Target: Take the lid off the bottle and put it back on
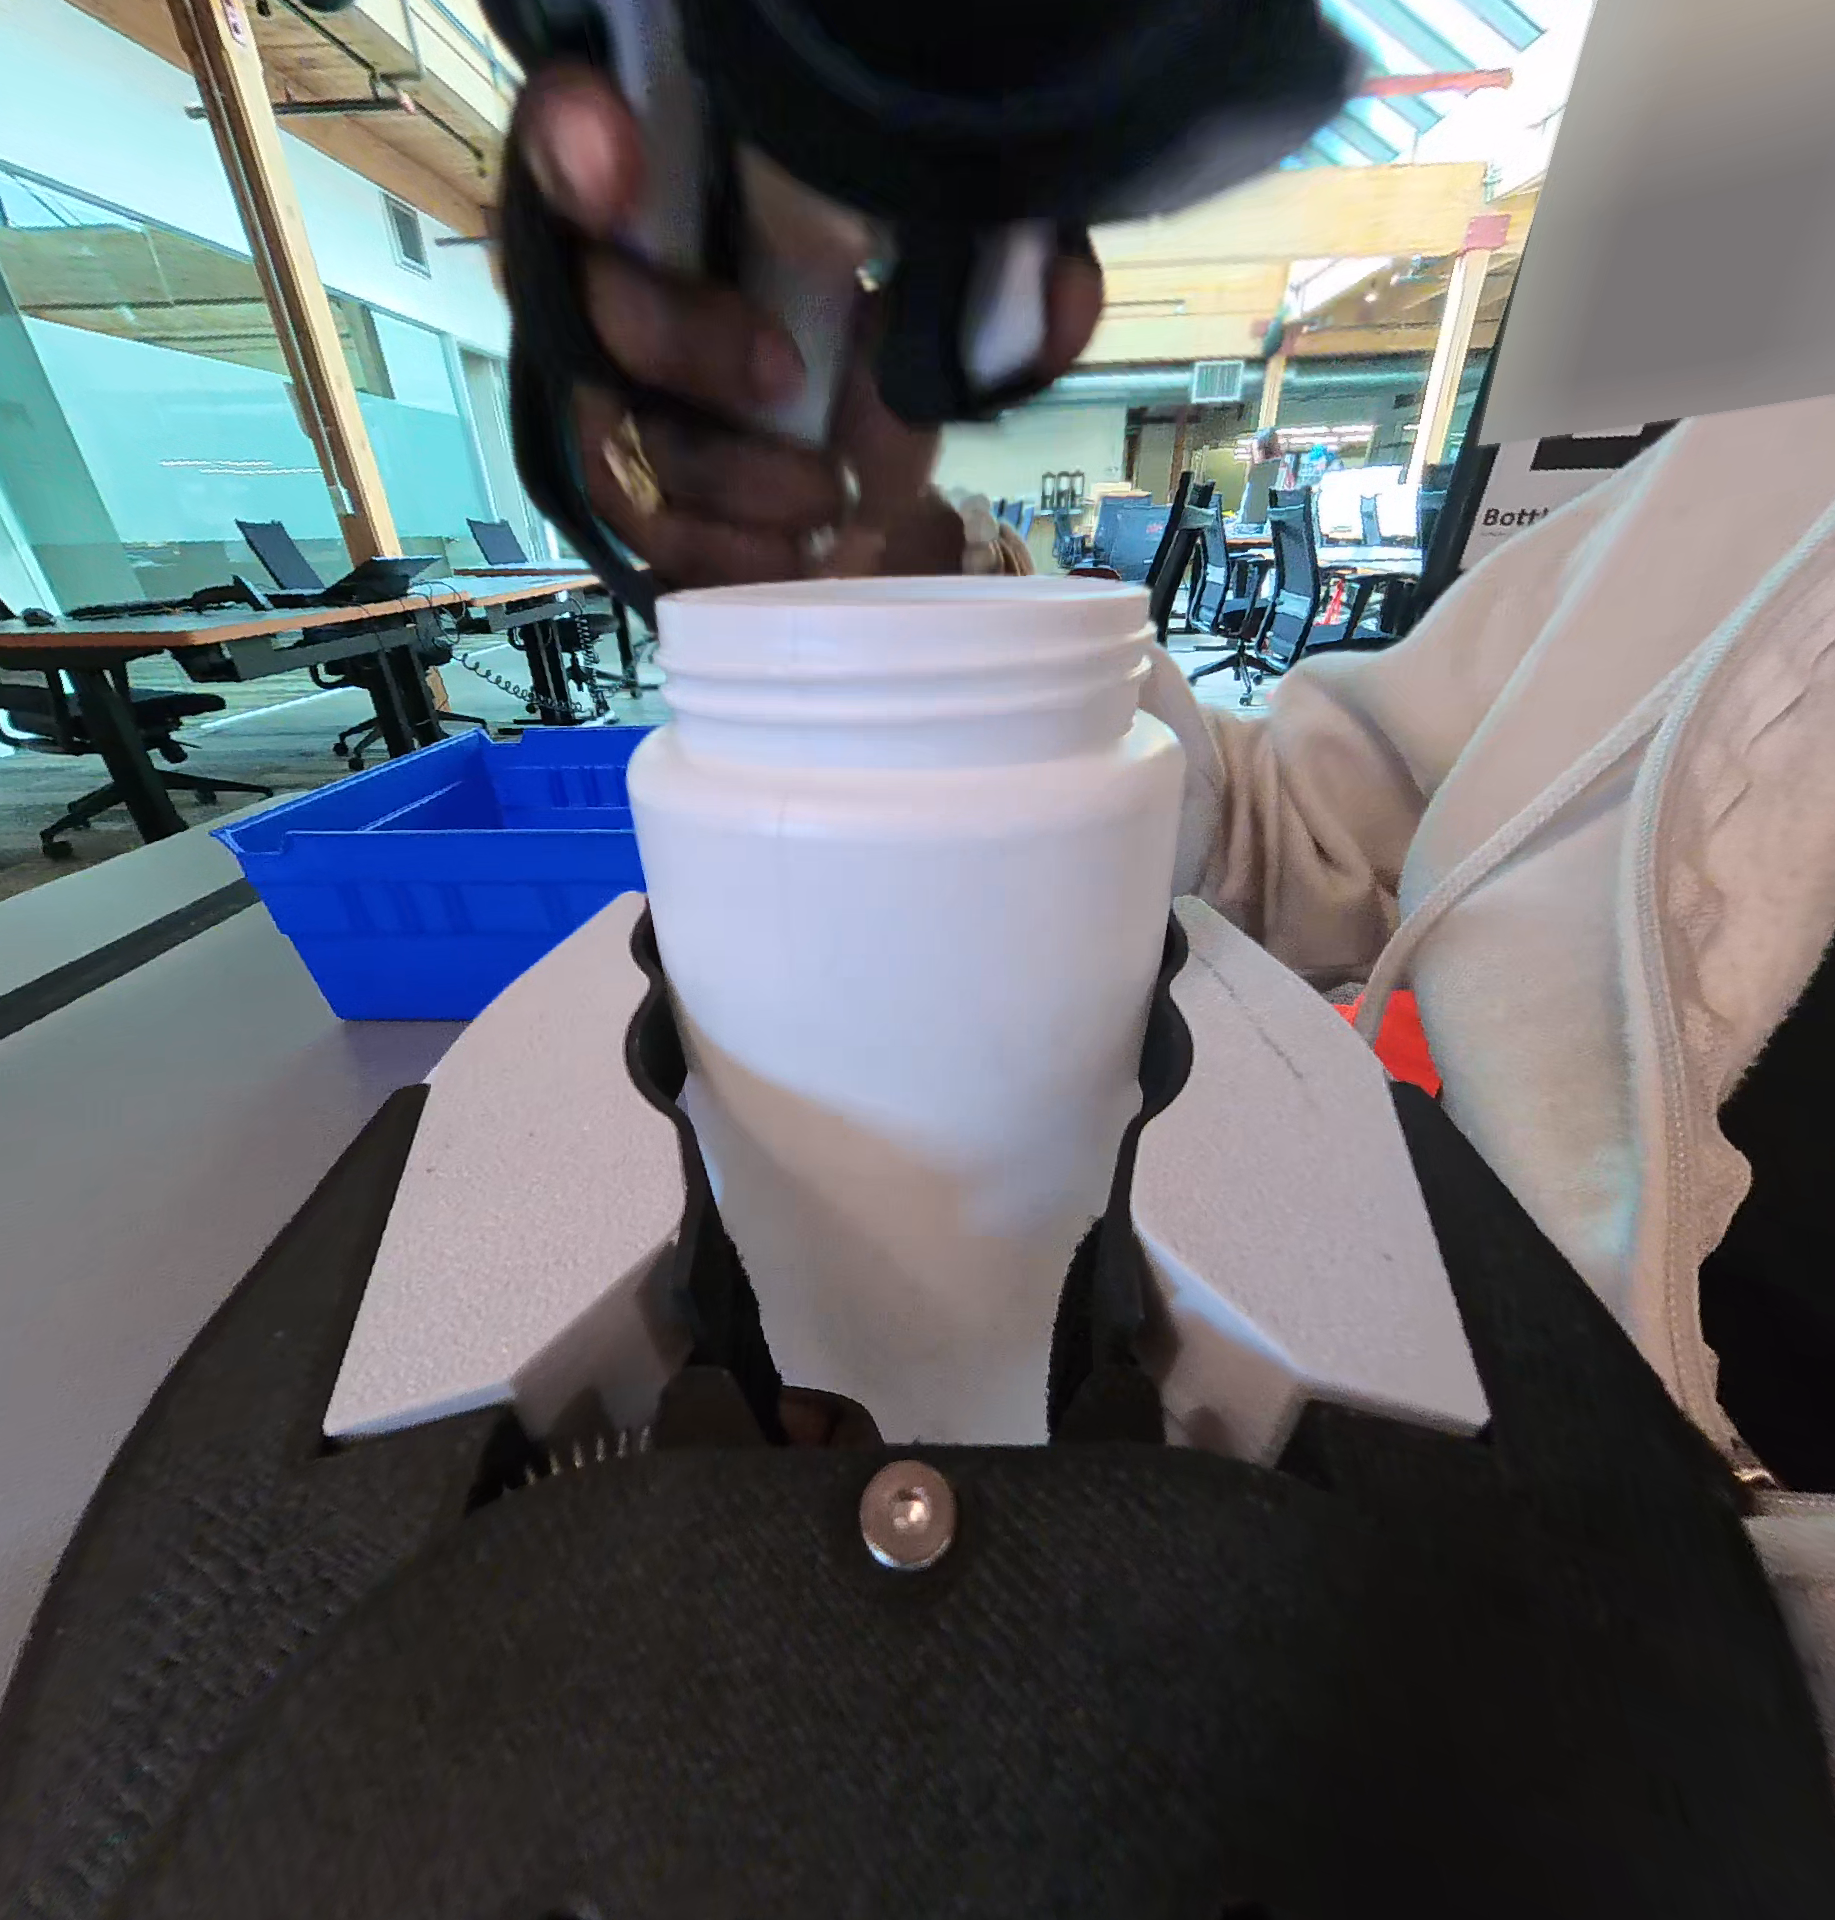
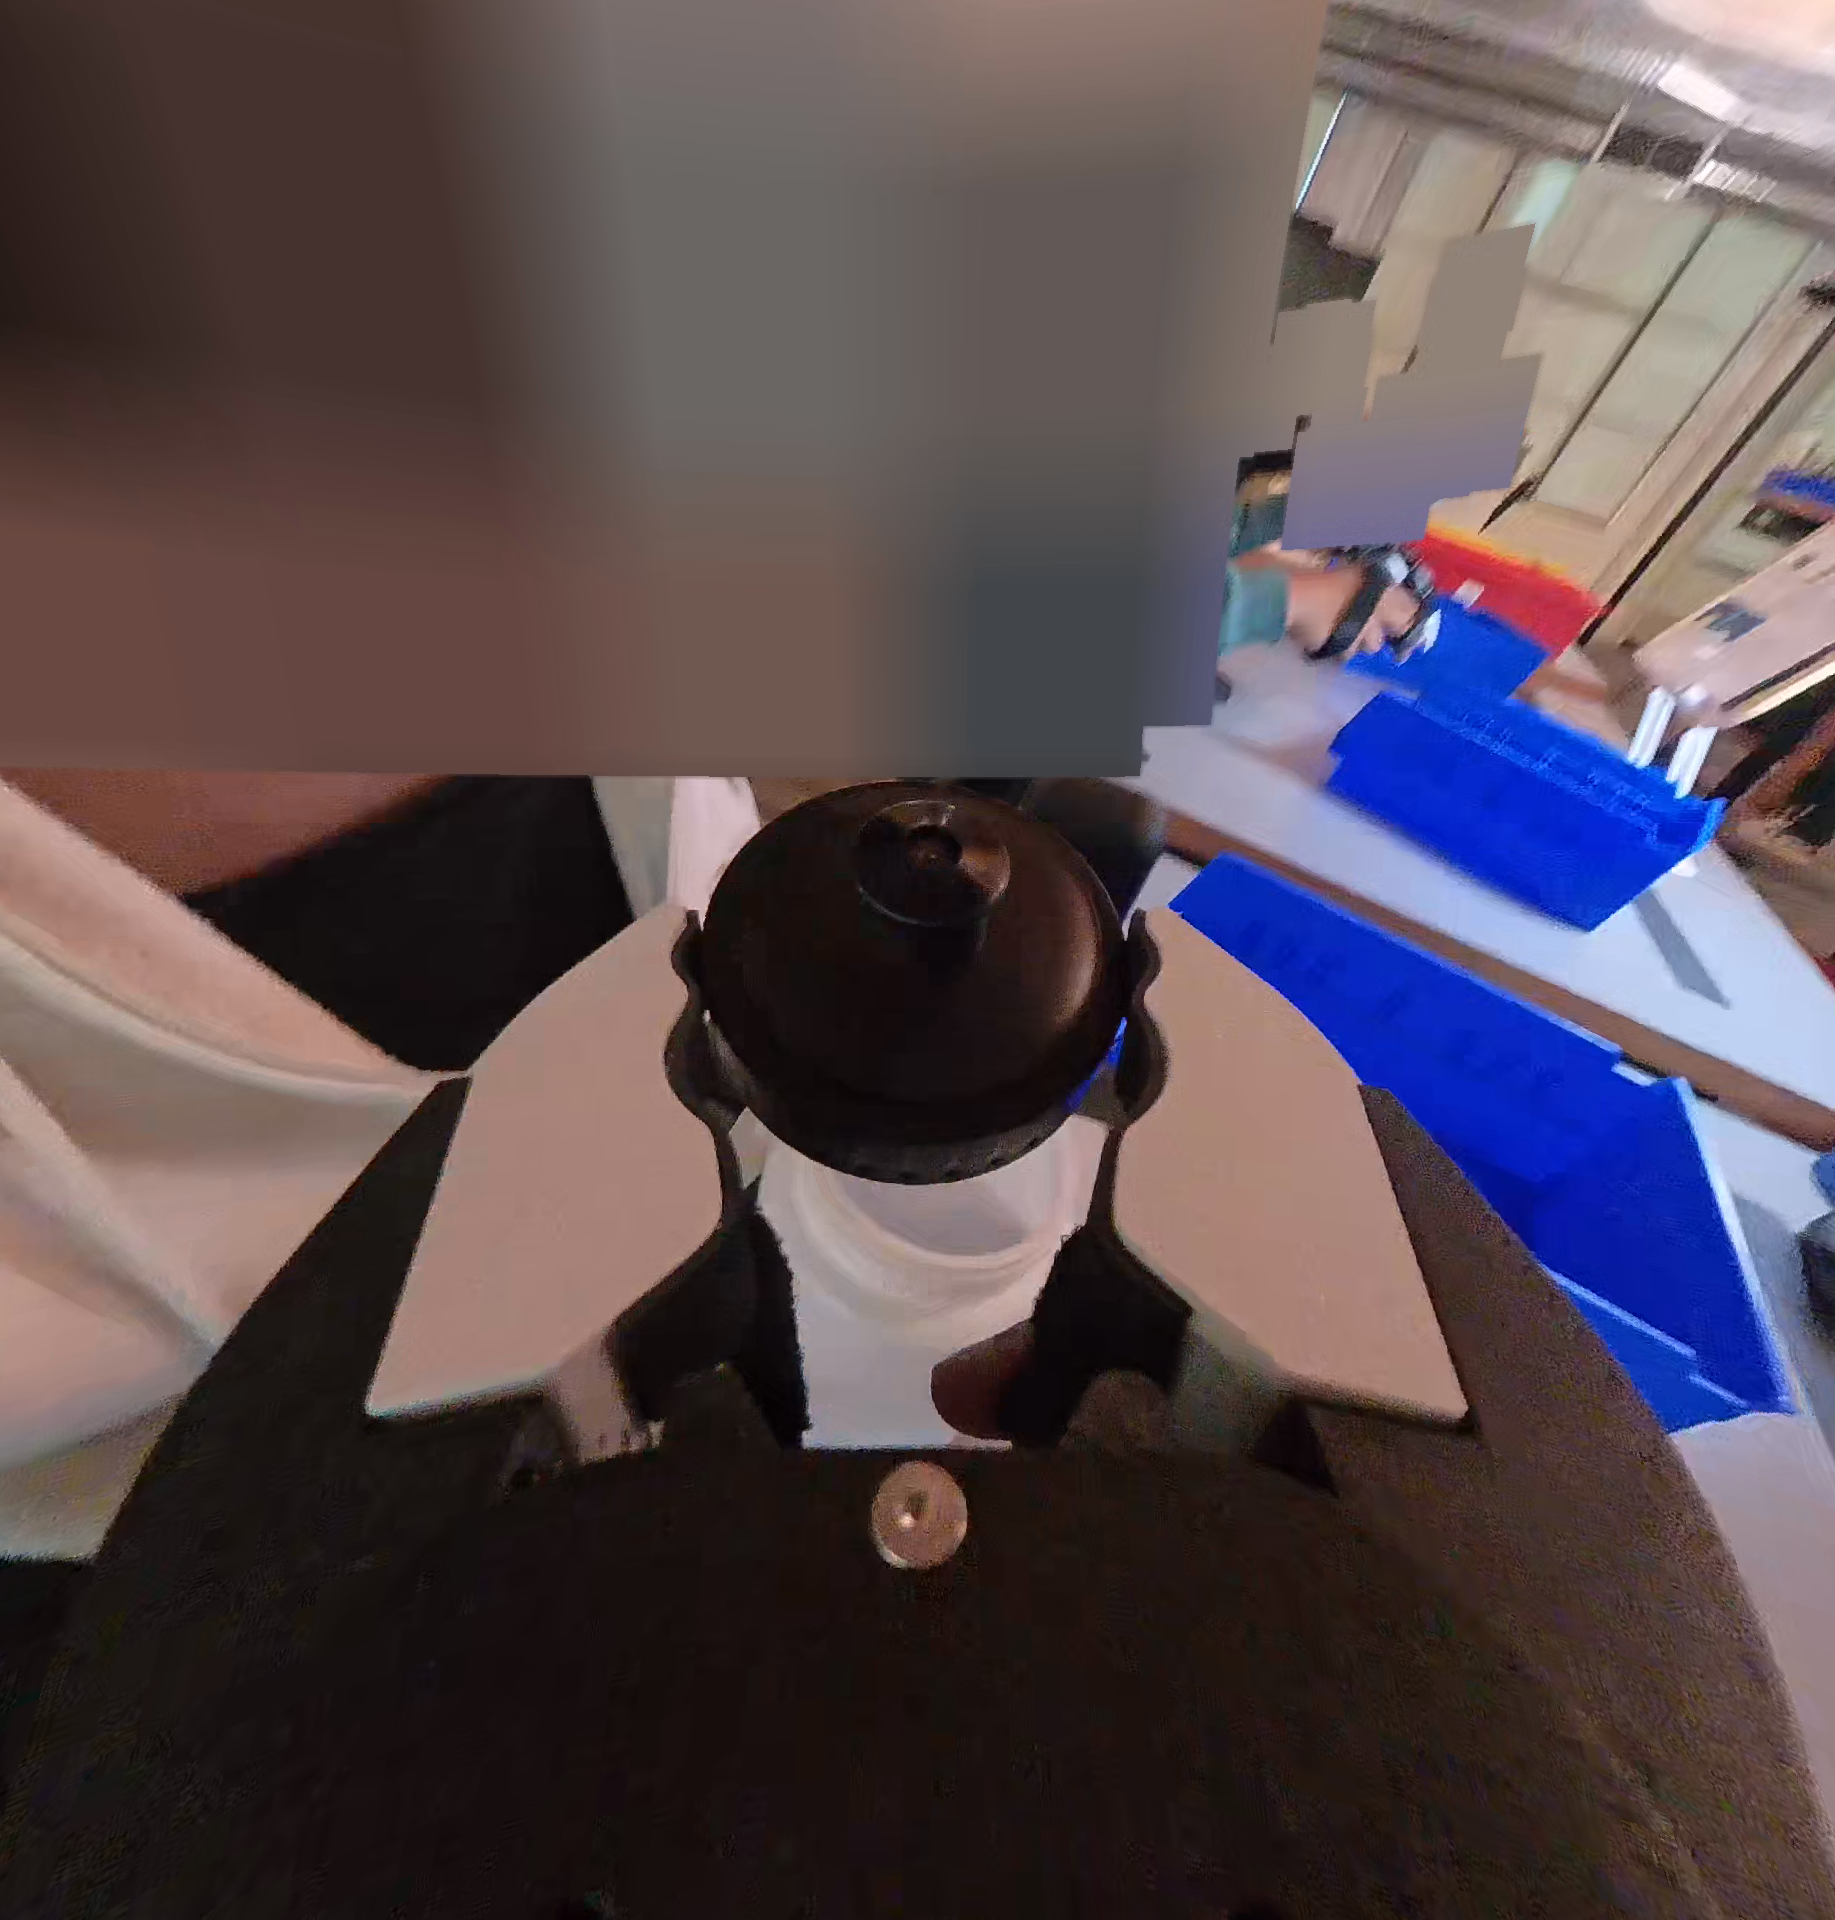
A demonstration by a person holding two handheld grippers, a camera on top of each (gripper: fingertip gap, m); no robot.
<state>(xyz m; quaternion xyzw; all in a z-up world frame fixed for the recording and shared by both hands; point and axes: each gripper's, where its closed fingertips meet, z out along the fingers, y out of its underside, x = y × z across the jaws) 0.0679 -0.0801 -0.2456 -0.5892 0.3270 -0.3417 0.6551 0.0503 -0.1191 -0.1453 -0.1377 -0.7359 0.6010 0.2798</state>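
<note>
- My left gripper (image 1: pixel 908 1049) has its two fingers (image 1: pixel 539 1143) clenched on the one white bottle (image 1: pixel 908 935), pads pressing both sides of its body below the shoulder.
- The bottle stands upright between them, its threaded neck bare and its mouth open, with no lid on it.
- My right gripper (image 2: pixel 913 997) has its two fingers (image 2: pixel 570 1164) clamped on the one black lid (image 2: pixel 908 977), a domed cap with a knob on top and a ribbed rim, gripped at its sides.
- In the right wrist view the lid sits just above the white neck of the bottle (image 2: pixel 902 1268); I cannot tell whether they touch.
- In the left wrist view a hand (image 1: pixel 726 416) holding the blurred right gripper hangs over the bottle's mouth.
- On the grey desk (image 1: pixel 113 1195) I count one blue bin (image 1: pixel 445 862) behind the bottle from the left side.
- From the right side I count two blue bins: one near (image 2: pixel 1464 1091), one farther back (image 2: pixel 1515 800).
- A person's pale hooded sleeve (image 1: pixel 1515 779) lies beside the bottle.
</note>
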